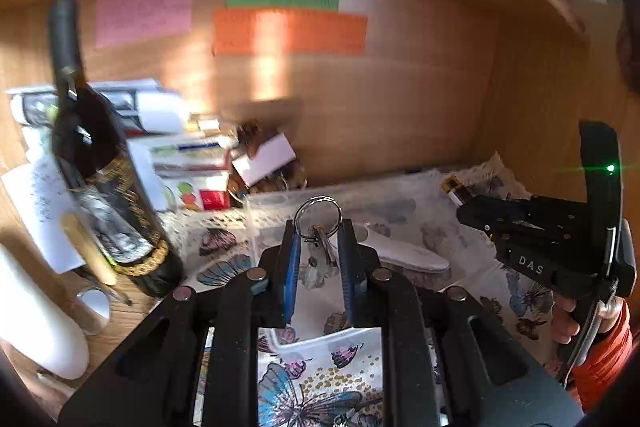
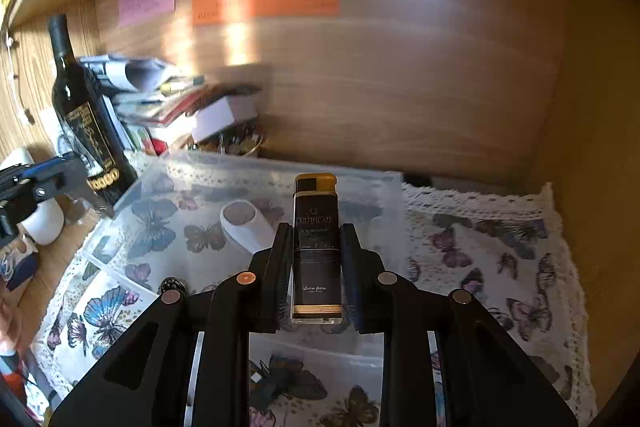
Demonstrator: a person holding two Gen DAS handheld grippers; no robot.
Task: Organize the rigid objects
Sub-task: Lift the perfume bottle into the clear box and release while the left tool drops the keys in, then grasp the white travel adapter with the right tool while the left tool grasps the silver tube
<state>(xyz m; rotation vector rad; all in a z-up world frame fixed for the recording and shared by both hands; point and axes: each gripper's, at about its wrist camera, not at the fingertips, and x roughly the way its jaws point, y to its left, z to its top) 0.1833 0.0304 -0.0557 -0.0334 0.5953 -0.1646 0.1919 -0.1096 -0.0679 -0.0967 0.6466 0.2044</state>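
Observation:
My left gripper (image 1: 318, 239) is shut on a keyring (image 1: 318, 217) with keys hanging between the blue pads, held above a clear plastic bin (image 1: 276, 201). My right gripper (image 2: 316, 239) is shut on a black-and-gold lighter (image 2: 316, 247), held upright over the same bin (image 2: 384, 183). A white oval object (image 2: 246, 223) lies in the bin, also in the left view (image 1: 408, 253). The right gripper shows at the right of the left view (image 1: 472, 205); the left gripper shows at the left of the right view (image 2: 86, 183).
A dark wine bottle (image 1: 100, 183) stands at the left on the wooden desk. A pile of papers and boxes (image 1: 188, 155) lies behind it. A butterfly-print cloth (image 2: 500, 259) with a lace edge covers the desk. Coloured notes (image 1: 288, 29) hang on the back panel. White cups (image 1: 36, 327) stand at the left.

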